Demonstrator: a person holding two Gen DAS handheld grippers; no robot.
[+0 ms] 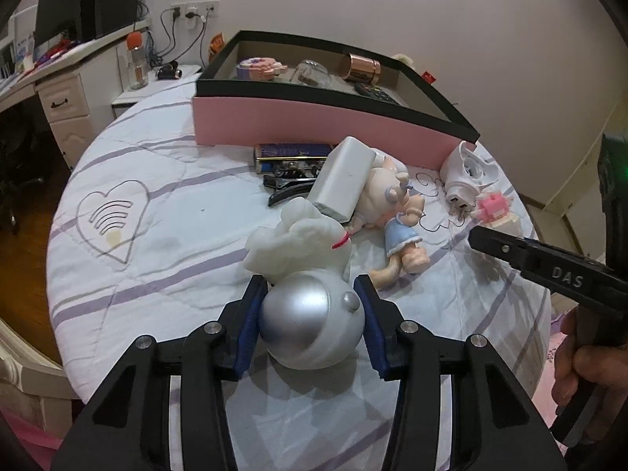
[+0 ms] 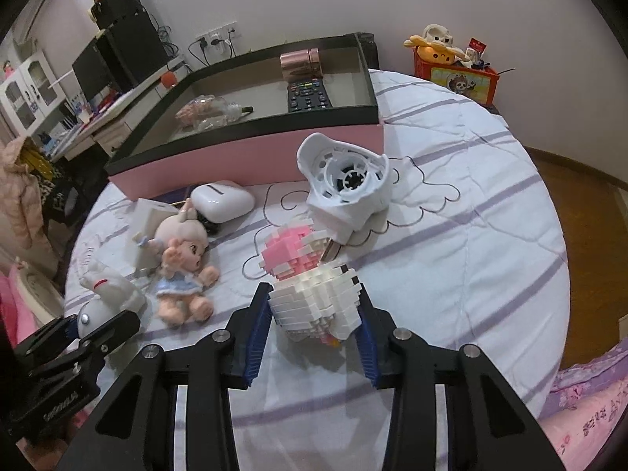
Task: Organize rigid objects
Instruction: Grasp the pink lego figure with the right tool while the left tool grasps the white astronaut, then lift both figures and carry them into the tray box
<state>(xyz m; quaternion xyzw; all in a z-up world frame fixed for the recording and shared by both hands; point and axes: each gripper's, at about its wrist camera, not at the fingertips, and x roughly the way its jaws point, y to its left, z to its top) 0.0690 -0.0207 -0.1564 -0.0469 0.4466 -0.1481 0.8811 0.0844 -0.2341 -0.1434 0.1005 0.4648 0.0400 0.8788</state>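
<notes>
Silver-domed white figurine (image 1: pixel 310 325): lies on the striped white bedspread (image 1: pixel 157 274), between the blue pads of the left gripper (image 1: pixel 312 302), which close against its dome.
Pink-and-white brick-built model (image 2: pixel 314 294): clamped in the right gripper (image 2: pixel 316 314).
Doll in blue dress (image 1: pixel 396 235): lies just beyond the figurine.
Pink box with black rim (image 1: pixel 314 125): further back, holding a copper cylinder (image 1: pixel 359 68).

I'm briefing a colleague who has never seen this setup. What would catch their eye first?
Probably the silver-domed white figure between the left gripper's blue pads, and the white and pink brick model clamped in the right gripper. Behind them a pink, black-rimmed box sits on the striped bed cover, and a doll in a blue dress lies in front of it.
</notes>
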